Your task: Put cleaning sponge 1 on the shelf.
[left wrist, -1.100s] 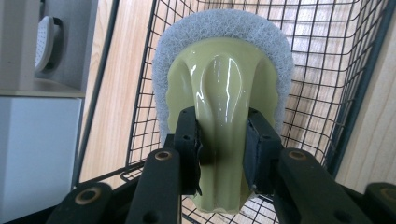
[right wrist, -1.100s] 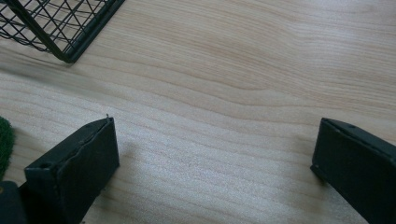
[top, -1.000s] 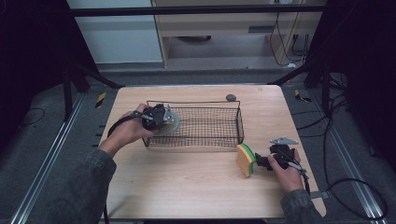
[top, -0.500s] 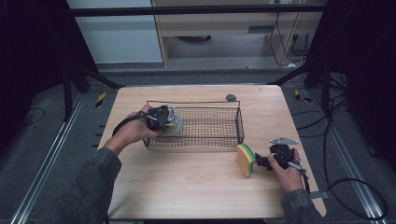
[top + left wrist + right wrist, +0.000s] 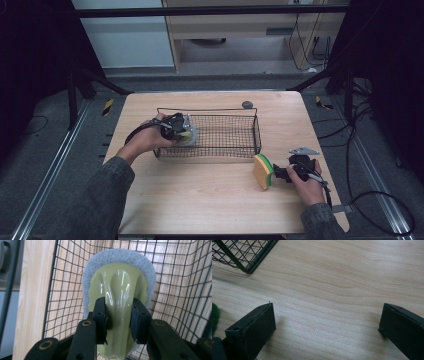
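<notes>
Holding: left gripper (image 5: 118, 321) clenched on pale-green, grey-padded scrubber (image 5: 120, 287), over black wire basket (image 5: 220, 137) left end.
Waiting: right gripper (image 5: 325, 327) released, yellow-green sponge (image 5: 262, 171) just left.

1. the table (image 5: 210, 200) is pale wood with a visible grain, matt and smooth; in the right gripper view its surface (image 5: 342, 277) shows fine wavy lines.
2. the basket (image 5: 225, 136) is thin black wire mesh on a thicker black wire frame, with a dull coated look.
3. the scrubber (image 5: 120, 290) has a glossy pale yellow-green plastic grip that catches bright highlights, backed by a fuzzy, rough grey-white fibre pad.
4. the left gripper (image 5: 120, 320) has matt black plastic-looking jaws with small metal-looking screws in the arms.
5. the right gripper (image 5: 327, 330) has matt black pads with slightly worn edges.
6. the sponge (image 5: 262, 171) is soft yellow foam with a coarse green scouring layer.
</notes>
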Motion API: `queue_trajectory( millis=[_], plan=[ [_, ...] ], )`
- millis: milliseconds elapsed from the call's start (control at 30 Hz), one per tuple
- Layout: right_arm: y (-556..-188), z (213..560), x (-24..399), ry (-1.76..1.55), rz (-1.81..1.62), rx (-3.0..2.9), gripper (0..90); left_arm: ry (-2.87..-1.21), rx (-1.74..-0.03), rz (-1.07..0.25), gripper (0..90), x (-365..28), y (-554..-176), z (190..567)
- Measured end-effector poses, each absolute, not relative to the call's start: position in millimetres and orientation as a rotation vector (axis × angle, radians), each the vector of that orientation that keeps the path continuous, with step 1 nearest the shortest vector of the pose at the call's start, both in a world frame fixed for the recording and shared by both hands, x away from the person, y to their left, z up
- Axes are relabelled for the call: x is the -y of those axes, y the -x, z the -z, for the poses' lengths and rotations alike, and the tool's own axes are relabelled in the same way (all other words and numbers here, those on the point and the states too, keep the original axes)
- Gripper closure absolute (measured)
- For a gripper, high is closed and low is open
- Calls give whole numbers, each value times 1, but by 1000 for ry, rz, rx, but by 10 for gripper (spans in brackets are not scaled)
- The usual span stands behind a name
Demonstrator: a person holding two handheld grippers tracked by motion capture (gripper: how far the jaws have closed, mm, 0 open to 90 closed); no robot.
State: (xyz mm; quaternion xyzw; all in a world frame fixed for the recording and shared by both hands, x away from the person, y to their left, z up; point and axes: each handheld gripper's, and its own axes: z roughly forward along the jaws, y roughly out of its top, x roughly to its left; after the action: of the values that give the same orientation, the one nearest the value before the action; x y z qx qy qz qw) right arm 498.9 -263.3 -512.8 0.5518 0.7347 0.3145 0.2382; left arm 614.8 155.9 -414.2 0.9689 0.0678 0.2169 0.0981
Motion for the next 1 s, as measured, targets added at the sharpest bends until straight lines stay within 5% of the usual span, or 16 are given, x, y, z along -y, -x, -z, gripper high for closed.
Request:
queue_trajectory(
  millis=[767, 1000],
  plan=[
    [-499, 513, 263, -1513, -861, -2012, 7, -2871, -248, -575, 689, -149, -623, 424],
    [-499, 513, 263, -1513, -861, -2012, 7, -2849, -257, -570, 630, -151, -619, 417]
  ],
)
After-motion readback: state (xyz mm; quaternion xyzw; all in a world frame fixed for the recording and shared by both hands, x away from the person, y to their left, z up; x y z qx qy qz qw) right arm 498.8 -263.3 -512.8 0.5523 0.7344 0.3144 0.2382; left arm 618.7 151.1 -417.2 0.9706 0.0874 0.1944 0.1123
